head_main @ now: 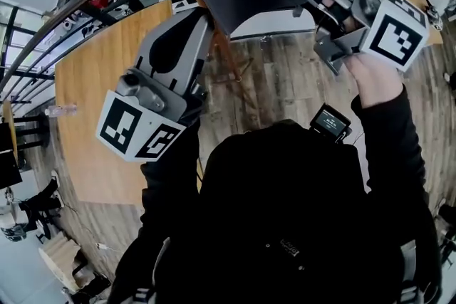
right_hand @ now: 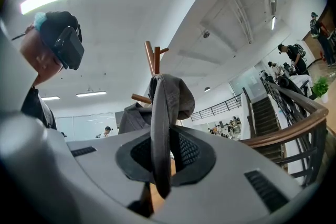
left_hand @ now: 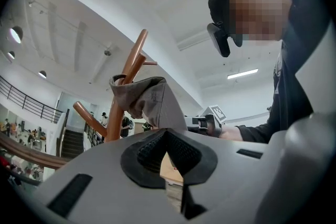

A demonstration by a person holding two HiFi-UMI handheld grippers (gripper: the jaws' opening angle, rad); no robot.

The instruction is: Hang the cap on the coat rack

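Nearest to us, the person's dark jacket (head_main: 285, 224) fills the lower half of the head view, with a small screen device (head_main: 330, 122) at the chest. Above it both tools point up at the grey cap (left_hand: 149, 97). The left hand-held gripper (left_hand: 165, 132) pinches a fold of the cap at its very tips; the pads press together there and gape only lower down. The right hand-held gripper (right_hand: 160, 134) is clamped on the cap's brim (right_hand: 159, 155), which runs edge-on between its pads and hangs out below them.

The cap sits high between the two tools, against the top of the wooden coat rack (left_hand: 130, 65). Its crown drapes beside the upper pegs, and we cannot tell whether it is hooked on one. Two peg tips stand up above the cap, and a lower peg (left_hand: 86, 115) juts out to the left of the pole. In the left gripper view we see the other tool's marker cube (left_hand: 218, 113) just past the cap.

From above, the rack's pole drops from under the cap to splayed feet on the plank floor (head_main: 299, 82). A wide wooden counter (head_main: 107, 82) lies to the left, its near edge passing behind the left hand-held gripper, with a clear bottle (head_main: 60, 109) near its left edge. A curved railing (head_main: 64, 7) sweeps past beyond the counter. A staircase (right_hand: 265, 107) and a potted plant (right_hand: 320, 86) stand well apart on the right. Open floor stretches right of the rack's feet, and a high ceiling lies over the pegs.
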